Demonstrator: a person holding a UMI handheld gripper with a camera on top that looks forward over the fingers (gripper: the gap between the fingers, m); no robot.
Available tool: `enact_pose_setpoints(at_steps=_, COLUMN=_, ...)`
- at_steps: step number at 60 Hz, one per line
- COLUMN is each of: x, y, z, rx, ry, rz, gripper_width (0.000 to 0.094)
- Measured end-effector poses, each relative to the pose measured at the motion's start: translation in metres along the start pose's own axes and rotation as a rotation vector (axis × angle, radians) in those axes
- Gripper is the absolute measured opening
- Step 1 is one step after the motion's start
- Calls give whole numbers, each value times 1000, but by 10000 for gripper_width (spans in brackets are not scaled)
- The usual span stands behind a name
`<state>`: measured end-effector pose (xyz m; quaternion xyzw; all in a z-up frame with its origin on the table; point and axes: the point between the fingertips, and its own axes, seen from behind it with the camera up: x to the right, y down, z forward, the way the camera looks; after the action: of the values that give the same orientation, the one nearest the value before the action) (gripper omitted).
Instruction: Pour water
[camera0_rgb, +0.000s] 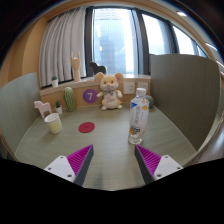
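Observation:
A clear plastic water bottle (138, 116) with a white cap stands upright on the grey-green table (108, 140), just ahead of the right finger. A pale yellow cup (54, 123) stands farther off, beyond the left finger. A small red coaster (87, 127) lies flat between the cup and the bottle. My gripper (112, 160) is open and empty, its magenta pads (148, 159) spread wide above the near table. The bottle is beyond the fingers, not between them.
A plush toy (109, 90) sits at the back of the table with a purple round object (90, 96) and a green cactus-like item (69, 99) beside it. Low partition walls (185, 90) enclose the table. Windows with curtains stand behind.

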<state>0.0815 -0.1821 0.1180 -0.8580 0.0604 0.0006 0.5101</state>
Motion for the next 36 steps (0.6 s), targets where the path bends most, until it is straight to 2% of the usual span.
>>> enact_pose_setpoints(at_steps=4, x=46, y=18, z=40, rx=4, ry=45, rz=21, gripper_width=848)
enact_pose_setpoints(at_steps=9, x=112, y=13, z=50, rx=36, ry=50, rz=11, gripper_width=851)
enact_pose_setpoints(at_steps=27, x=150, y=-45, z=149, rx=219, ry=31, rz=-18, gripper_width=844)
enact_pose_setpoints(at_steps=31, x=145, y=-49, z=163, rx=244, ry=16, rz=-30, gripper_width=786)
enact_pose_setpoints(at_steps=35, x=140, y=-54, z=175, rx=269, ry=-13, rz=-38, gripper_width=585)
enact_pose_setpoints(at_steps=36, x=139, y=-54, z=178, rx=273, ry=-14, rz=-39, gripper_width=562)
